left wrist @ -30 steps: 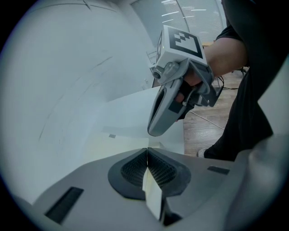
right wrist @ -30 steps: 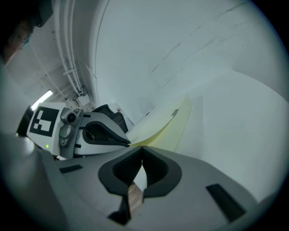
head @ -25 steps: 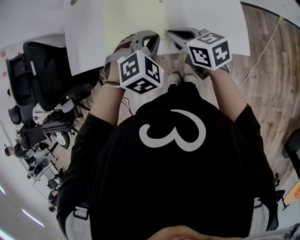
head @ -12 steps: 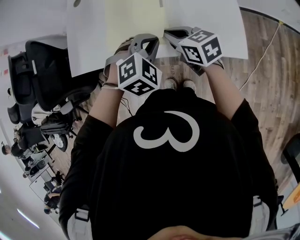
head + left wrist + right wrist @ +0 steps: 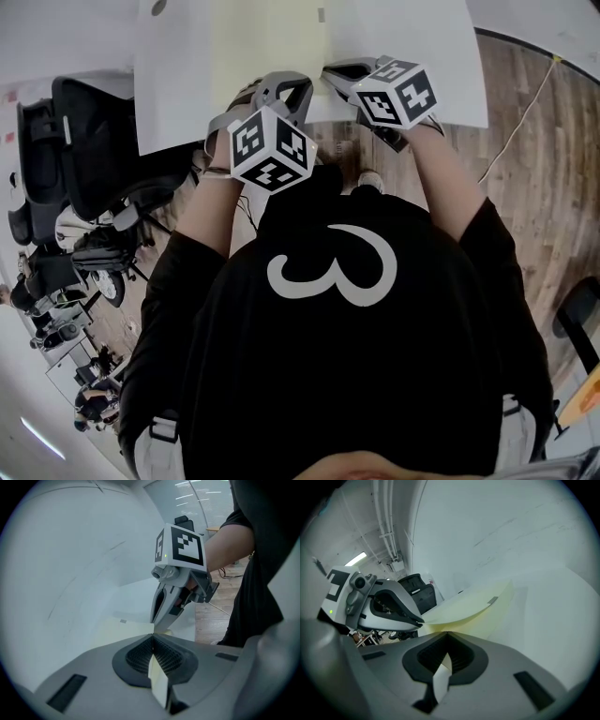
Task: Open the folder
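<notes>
A pale yellow folder (image 5: pixel 270 45) lies at the near edge of the white table (image 5: pixel 412 56). My left gripper (image 5: pixel 302 84) is shut on the folder's near edge, and a strip of yellow sheet shows between its jaws (image 5: pixel 153 637). Close to its right, my right gripper (image 5: pixel 328 71) is also shut on a leaf of the folder (image 5: pixel 447 634). In the right gripper view the upper cover (image 5: pixel 468 603) curves up off the lower leaf, with the left gripper (image 5: pixel 421 619) pinching its corner. The left gripper view shows the right gripper (image 5: pixel 154 629) meeting the folder (image 5: pixel 117 626) just ahead.
A black office chair (image 5: pixel 84 131) stands left of the table. Wooden floor (image 5: pixel 525 169) with a thin cable (image 5: pixel 520 117) lies to the right. The person's body fills the lower head view.
The right gripper has rolled a little and edged up and left at the folder's edge. The left gripper has kept its place. Both stay shut.
</notes>
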